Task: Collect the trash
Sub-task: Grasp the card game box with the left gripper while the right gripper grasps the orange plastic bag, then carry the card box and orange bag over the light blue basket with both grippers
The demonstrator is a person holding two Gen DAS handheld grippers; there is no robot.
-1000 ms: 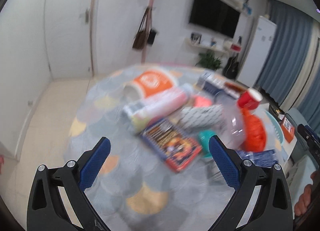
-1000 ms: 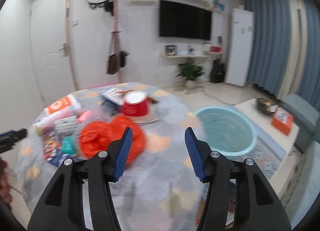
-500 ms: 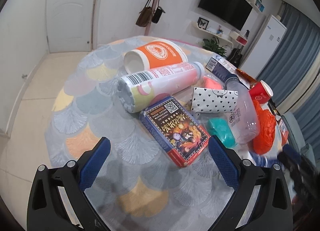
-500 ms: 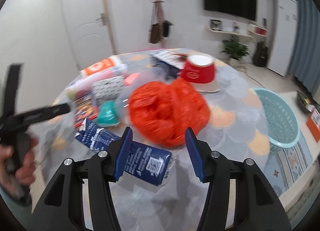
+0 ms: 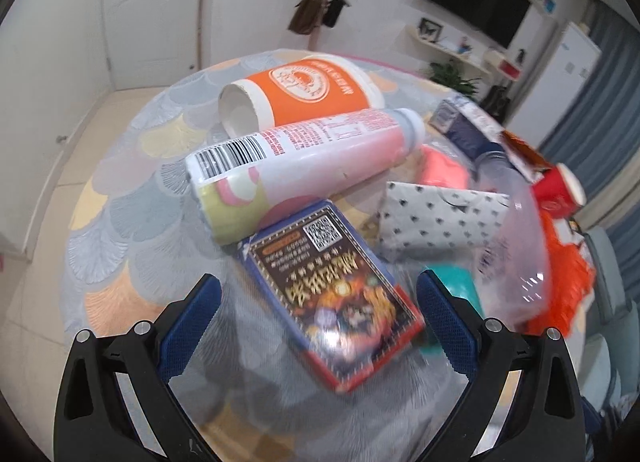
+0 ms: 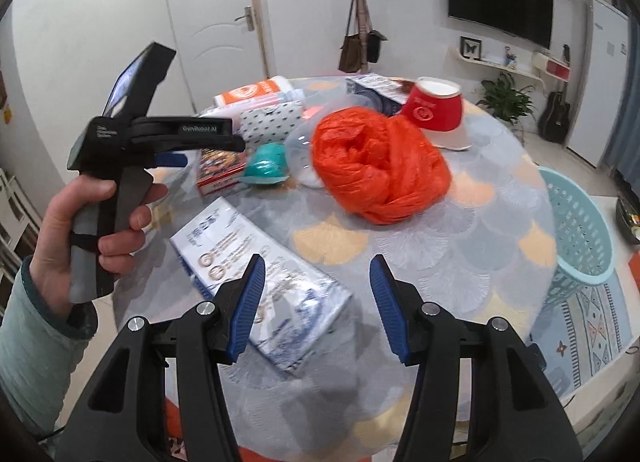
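Note:
Trash lies on a round table [image 6: 460,262]. My left gripper [image 5: 318,296] is open, its jaws either side of a dark printed box [image 5: 332,294] lying flat. Behind it lie a pink-and-white bottle [image 5: 304,166], an orange-labelled cup [image 5: 304,94] on its side, a heart-patterned packet [image 5: 440,218] and a clear plastic cup [image 5: 516,258]. My right gripper [image 6: 316,290] is open above a blue-and-white carton [image 6: 260,278]. An orange plastic bag [image 6: 376,166] lies beyond it. The left gripper also shows in the right wrist view [image 6: 172,160], over the dark box [image 6: 218,170].
A light-blue laundry basket [image 6: 580,222] stands on the floor right of the table. A red paper cup [image 6: 436,110] lies at the table's far side, and a teal object [image 6: 266,166] next to the orange bag. A patterned rug [image 6: 592,322] lies under the basket.
My left gripper has come down and closer to the dark box. My right gripper has swung left and down over the blue-and-white carton. Both stay open.

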